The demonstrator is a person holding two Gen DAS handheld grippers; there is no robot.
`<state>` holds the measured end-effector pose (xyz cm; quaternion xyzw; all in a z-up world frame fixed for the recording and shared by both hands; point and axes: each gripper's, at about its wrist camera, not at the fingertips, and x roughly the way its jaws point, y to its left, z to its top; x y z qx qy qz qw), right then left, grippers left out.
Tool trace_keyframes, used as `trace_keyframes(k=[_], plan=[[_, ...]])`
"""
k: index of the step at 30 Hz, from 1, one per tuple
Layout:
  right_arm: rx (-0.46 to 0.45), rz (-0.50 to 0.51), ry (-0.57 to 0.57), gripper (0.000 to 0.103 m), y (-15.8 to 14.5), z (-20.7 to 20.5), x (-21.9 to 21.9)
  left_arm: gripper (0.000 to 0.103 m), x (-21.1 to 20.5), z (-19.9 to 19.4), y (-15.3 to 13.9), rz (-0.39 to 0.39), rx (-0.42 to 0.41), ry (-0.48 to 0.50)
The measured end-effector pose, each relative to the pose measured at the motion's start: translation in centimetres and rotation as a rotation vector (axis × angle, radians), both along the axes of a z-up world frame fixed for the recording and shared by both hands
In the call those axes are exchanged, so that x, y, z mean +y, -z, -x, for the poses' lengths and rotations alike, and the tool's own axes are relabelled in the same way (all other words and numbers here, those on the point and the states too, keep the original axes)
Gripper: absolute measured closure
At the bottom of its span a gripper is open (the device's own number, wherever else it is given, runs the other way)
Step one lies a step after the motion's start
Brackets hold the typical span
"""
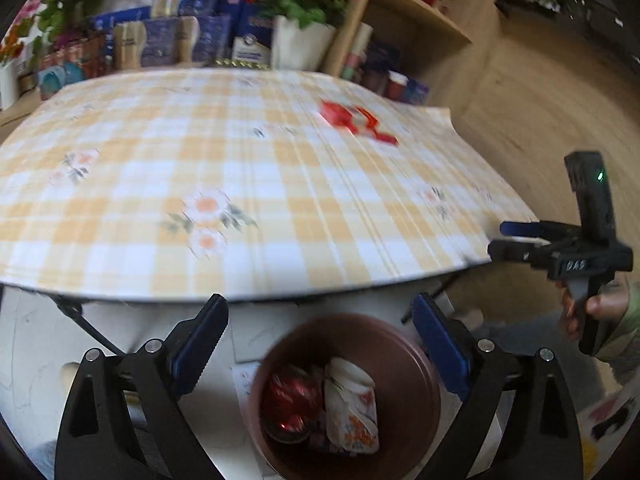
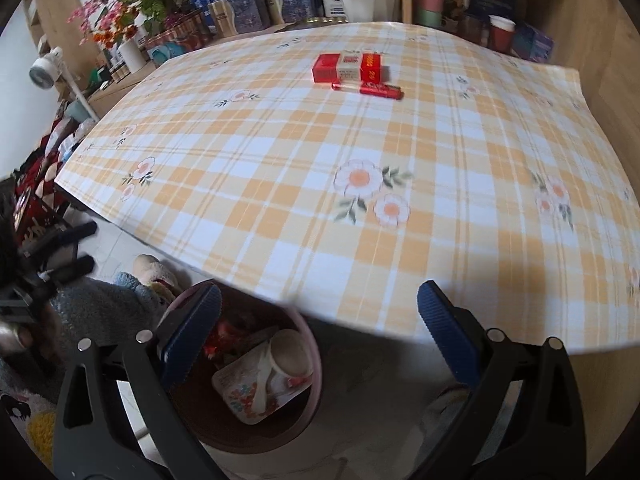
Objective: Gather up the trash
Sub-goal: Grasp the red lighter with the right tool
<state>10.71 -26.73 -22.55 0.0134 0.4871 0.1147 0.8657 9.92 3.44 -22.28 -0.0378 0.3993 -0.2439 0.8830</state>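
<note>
two sets of tongs hang at the near edge of a table [image 2: 280, 184] spread with a yellow-and-white checked cloth printed with daisies. the left tongs [image 1: 320, 344] stand released with nothing between their blue pads, and right below them on the pale floor sits a round brown bin [image 1: 412, 376] holding a crumpled red wrapper [image 1: 292, 400], a flowered paper plate [image 2: 248, 396] and a paper cup [image 2: 290, 354]. the right tongs [image 2: 320, 340] are released too, empty, poised over the table's edge with the bin just down and left of them. far ahead of the right tongs, well apart on the cloth, lie a red and white carton [image 2: 350, 67] and a slim red packet [image 2: 368, 89] just in front of it, otherwise the cloth is bare. past the table's far edge stand blue boxes [image 2: 248, 8], potted flowers [image 2: 128, 4] and a wooden shelf unit [image 1: 424, 20]. right of the left tongs wooden flooring runs wide; left of the right tongs the floor is crowded with soft bundles.
</note>
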Motion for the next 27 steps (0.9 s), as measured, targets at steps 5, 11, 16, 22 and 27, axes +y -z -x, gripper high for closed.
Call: trace_keyframes(k=[5,11,16,22,27], plan=[[-0.029,0.051,-0.063,0.006,-0.1,-4.6,-0.3,0.012,0.8,-3.0,-2.4,0.009,-0.043,-0.058],[-0.043,0.175,-0.141,0.006,0.9,-13.2,0.0,0.012,1.5,-7.1,-4.9,0.044,-0.070,-0.116],[-0.038,0.288,-0.179,0.008,2.3,-19.1,0.9,0.012,1.7,-9.6,-5.8,0.064,-0.080,-0.133],[0.010,0.220,-0.193,0.018,3.0,-23.7,1.1,0.012,2.3,-11.2,-4.9,0.042,-0.059,-0.149],[0.052,0.116,-0.189,0.027,3.1,-25.1,1.2,0.012,2.8,-11.6,-4.2,0.043,-0.040,-0.160]])
